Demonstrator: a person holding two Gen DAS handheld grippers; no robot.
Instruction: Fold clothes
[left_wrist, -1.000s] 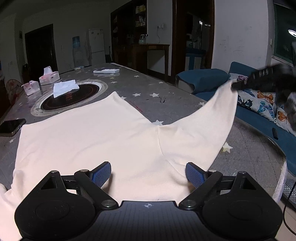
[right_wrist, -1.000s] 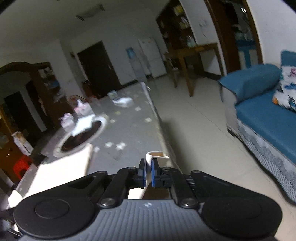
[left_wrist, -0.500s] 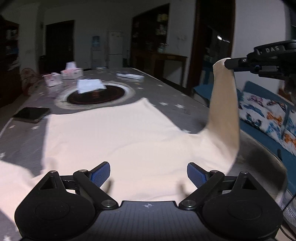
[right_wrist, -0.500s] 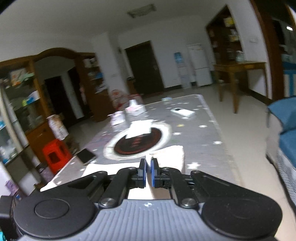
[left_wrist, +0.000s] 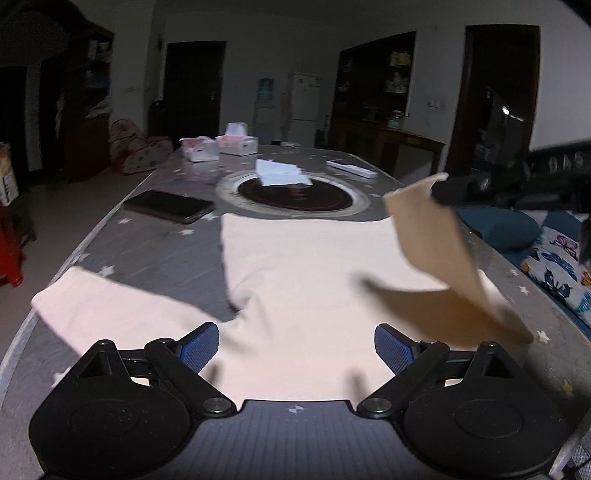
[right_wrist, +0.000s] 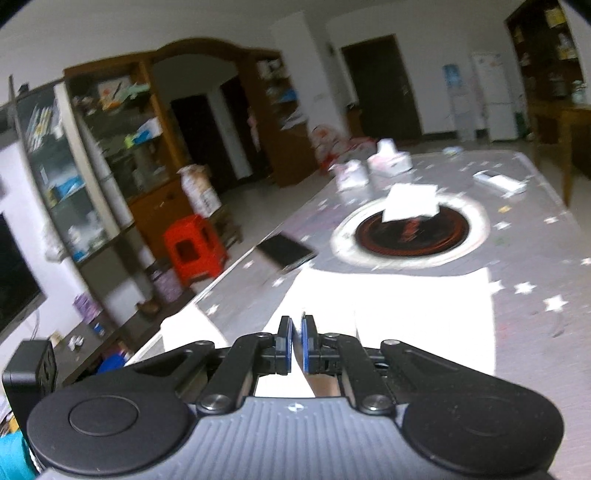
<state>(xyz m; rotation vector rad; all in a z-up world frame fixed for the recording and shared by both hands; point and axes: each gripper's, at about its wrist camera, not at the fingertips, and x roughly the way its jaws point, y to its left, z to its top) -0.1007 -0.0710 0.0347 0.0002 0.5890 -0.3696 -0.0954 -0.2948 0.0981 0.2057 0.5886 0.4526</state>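
Note:
A cream long-sleeved top (left_wrist: 306, 273) lies flat on the grey star-patterned table (left_wrist: 155, 251). Its left sleeve (left_wrist: 110, 310) lies spread out to the left. My right gripper (left_wrist: 443, 192) is shut on the cuff of the right sleeve (left_wrist: 436, 243) and holds it lifted over the body of the top. In the right wrist view the right gripper (right_wrist: 295, 345) pinches a thin edge of cloth above the top (right_wrist: 406, 306). My left gripper (left_wrist: 295, 349) is open and empty just above the near edge of the top.
A round dark hotplate (left_wrist: 291, 195) with a white tissue (left_wrist: 280, 173) sits mid-table. A dark phone (left_wrist: 168, 206) lies at the left edge. Tissue boxes (left_wrist: 236, 142) and a white remote (left_wrist: 351, 170) stand further back. A blue sofa (left_wrist: 546, 251) is on the right, a red stool (right_wrist: 194, 245) on the left.
The right gripper has carried the sleeve from the far right up and leftward over the body of the top. The left gripper stays open and its view has swung left.

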